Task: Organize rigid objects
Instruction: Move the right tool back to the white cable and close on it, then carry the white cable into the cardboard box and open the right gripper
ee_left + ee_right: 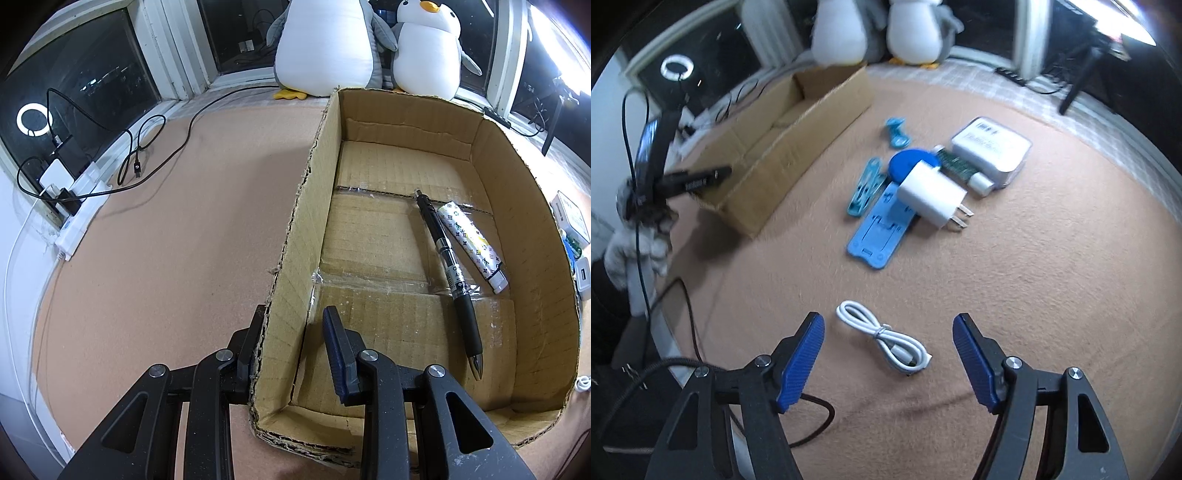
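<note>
**Two items boxed, most of the pile still outside**

The cardboard box [406, 229] is steadied by the left gripper [295, 332], whose fingers straddle the box's near left wall, one outside and one inside; whether the wall is firmly clamped cannot be told, though the gap looks narrow around the cardboard. Inside the box, a black pen [448, 273] and a patterned white tube [471, 245] are seen lying side by side on the floor of the box, near its right wall.

The right gripper [888, 354] is held over the tan worktop [1034, 277] with its fingers spread wide and nothing between them. A coiled white cable [882, 338] lies on the worktop just ahead of the fingers, roughly between them in the right wrist view.

Further off, well apart from the box, a cluster is left unsorted: a white charger plug [932, 194] resting on a blue phone stand [877, 229], a blue clip [866, 186], a second blue clip [897, 133], a blue disc [912, 162], a green-and-silver stick [964, 168] and a white case [991, 149].

The task is judged to be at an early stage: two objects are stored, and roughly seven remain to be carried over.
</note>
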### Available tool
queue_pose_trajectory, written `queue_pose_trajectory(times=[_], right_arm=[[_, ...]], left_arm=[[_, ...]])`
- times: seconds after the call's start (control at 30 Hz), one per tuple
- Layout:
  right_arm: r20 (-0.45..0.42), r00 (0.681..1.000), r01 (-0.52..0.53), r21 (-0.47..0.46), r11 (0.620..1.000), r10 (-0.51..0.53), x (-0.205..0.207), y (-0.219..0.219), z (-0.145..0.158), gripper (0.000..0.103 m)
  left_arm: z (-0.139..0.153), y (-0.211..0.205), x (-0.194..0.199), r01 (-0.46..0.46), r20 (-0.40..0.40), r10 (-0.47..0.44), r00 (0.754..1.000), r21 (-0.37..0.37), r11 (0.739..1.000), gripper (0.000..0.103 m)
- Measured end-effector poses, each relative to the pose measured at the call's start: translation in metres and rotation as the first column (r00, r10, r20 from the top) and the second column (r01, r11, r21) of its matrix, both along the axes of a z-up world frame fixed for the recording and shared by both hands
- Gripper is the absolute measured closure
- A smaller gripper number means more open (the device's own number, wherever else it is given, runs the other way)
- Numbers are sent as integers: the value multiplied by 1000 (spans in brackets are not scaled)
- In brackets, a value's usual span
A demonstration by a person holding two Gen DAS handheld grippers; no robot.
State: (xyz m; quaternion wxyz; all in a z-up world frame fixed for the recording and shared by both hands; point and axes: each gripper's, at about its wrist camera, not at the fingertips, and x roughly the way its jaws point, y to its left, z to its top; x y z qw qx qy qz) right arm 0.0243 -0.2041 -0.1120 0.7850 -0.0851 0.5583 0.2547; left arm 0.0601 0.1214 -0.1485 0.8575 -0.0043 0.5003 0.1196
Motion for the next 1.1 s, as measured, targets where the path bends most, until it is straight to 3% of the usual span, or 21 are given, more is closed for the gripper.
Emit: queue_pose_trajectory(times=[0.1, 0.4, 0.77, 1.1], right_arm=[[-35, 998, -55, -33, 998, 54, 3, 10, -11, 46], [-64, 987, -156, -135, 979, 148, 4, 32, -31, 49], [-61, 997, -63, -137, 989, 55, 11, 16, -34, 81], [-53, 995, 81, -50, 995, -84, 16, -7, -24, 88]], left_arm=[[0, 0, -1, -2, 0, 2, 1000, -4, 1000, 71], [0, 2, -1, -9, -1, 9, 1000, -11, 1000, 71], [-1, 2, -1, -10, -1, 10, 1000, -14, 1000, 71], [0, 2, 0, -11, -1, 11, 1000, -14, 1000, 71]])
